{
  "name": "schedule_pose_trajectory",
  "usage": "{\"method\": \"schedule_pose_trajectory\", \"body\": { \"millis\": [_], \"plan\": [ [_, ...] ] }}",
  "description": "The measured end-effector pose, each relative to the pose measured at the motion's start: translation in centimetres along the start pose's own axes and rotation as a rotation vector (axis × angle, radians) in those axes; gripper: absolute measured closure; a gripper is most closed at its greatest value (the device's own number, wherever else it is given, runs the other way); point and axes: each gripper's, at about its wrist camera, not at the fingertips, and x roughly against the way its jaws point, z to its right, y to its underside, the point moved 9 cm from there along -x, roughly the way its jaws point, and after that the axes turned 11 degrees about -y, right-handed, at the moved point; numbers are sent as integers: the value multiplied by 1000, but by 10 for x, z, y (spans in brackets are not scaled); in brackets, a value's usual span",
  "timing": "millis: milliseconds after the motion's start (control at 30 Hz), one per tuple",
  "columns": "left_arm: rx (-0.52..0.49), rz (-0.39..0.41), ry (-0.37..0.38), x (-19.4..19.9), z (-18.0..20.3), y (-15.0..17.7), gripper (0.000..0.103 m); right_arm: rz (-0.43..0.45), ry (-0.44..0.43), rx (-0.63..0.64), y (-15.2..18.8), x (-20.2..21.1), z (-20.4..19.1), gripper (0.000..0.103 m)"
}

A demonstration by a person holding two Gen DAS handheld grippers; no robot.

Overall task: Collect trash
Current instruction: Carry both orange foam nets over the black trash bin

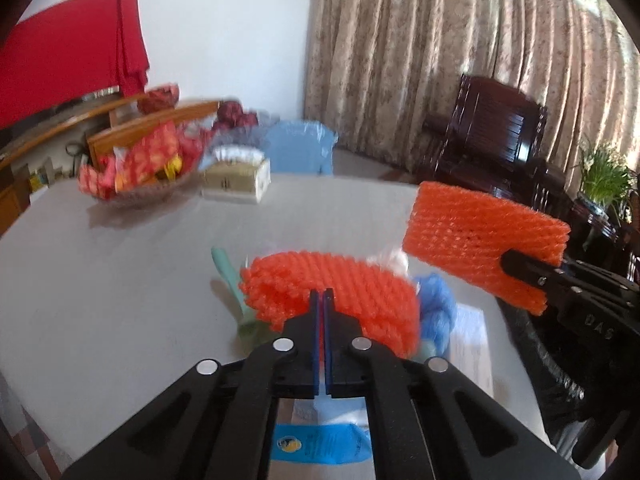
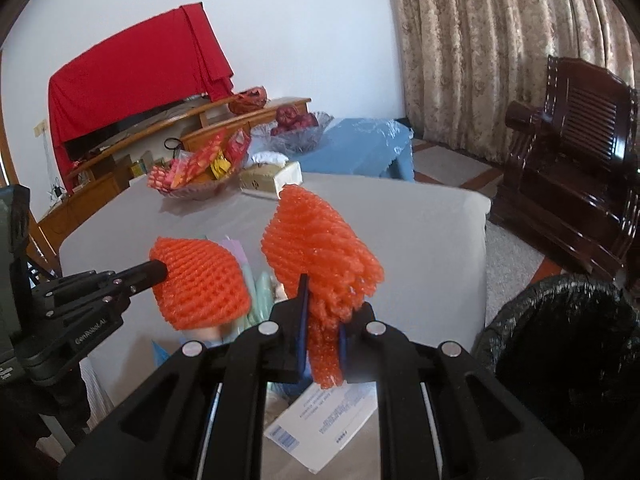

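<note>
Each claw, left point(image 1: 322, 294) and right point(image 2: 323, 322), pinches an orange foam net point(image 1: 332, 304) point(image 2: 320, 256) at its edge above the tabletop point(image 1: 120, 264); seemingly feather-light, squashy, easily crushed.

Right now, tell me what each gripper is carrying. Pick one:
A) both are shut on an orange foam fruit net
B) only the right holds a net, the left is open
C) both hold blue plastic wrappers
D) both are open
A: the left gripper has its jaws shut on one orange foam fruit net, and the right gripper clamps a second orange foam net.
</note>
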Motion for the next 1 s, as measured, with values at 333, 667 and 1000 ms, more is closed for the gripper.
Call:
{"method": "schedule_pose_trajectory", "body": {
  "millis": [333, 667, 1000],
  "plan": [
    [50, -27, -21, -9, -6, 0, 27, -48, -2, -5, 12, -17, 0, 92],
    [50, -61, 29, -23, 1, 9, 75, -54, 7, -8, 13, -21, 6, 90],
    [36, 76, 16, 15, 5, -22, 87, 21, 16, -7, -5, 9, 6, 90]
  ]
}}
